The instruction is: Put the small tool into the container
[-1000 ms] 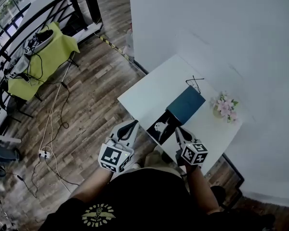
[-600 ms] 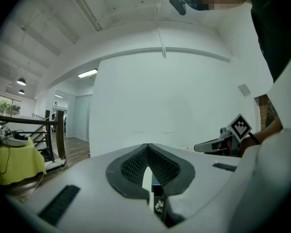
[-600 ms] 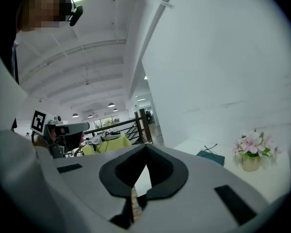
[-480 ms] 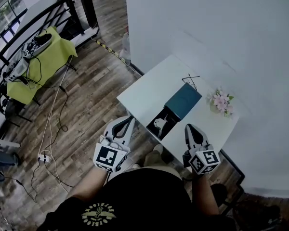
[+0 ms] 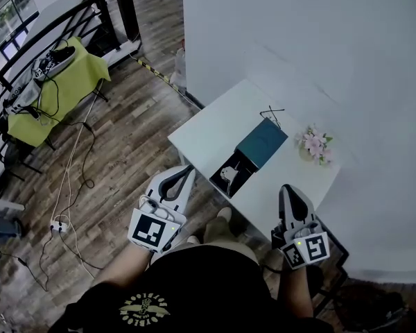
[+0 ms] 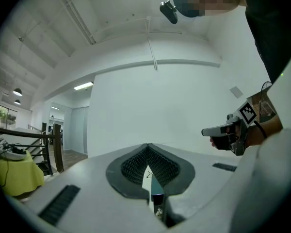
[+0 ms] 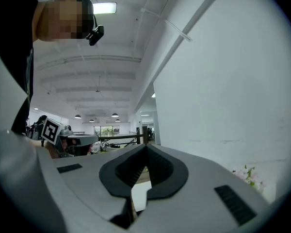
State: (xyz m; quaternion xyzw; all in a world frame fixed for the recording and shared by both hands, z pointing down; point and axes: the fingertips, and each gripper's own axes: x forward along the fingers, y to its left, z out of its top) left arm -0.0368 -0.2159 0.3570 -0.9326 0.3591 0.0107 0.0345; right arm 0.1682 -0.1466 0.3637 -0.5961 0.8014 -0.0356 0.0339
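A dark teal box (image 5: 262, 141) lies on the white table (image 5: 215, 127), with its open black container (image 5: 236, 182) at the near end. A small white tool (image 5: 227, 173) rests inside the container. My left gripper (image 5: 187, 170) hangs off the table's near left edge, shut and empty, its tips pointing toward the container. My right gripper (image 5: 286, 189) is shut with nothing in it, at the table's near right edge, apart from the box. In the left gripper view the teal box (image 6: 157, 200) and the white tool (image 6: 158, 211) show in the slit between the jaws.
A pink flower bunch (image 5: 315, 146) sits on the table's right end near the white wall. A thin black wire piece (image 5: 272, 113) lies beyond the box. Wooden floor, a yellow-covered stand (image 5: 52, 89) and loose cables (image 5: 73, 186) lie to the left.
My right gripper has drawn back from the container, moving right and toward the person. My left gripper has dropped back slightly. The tool stays in the container.
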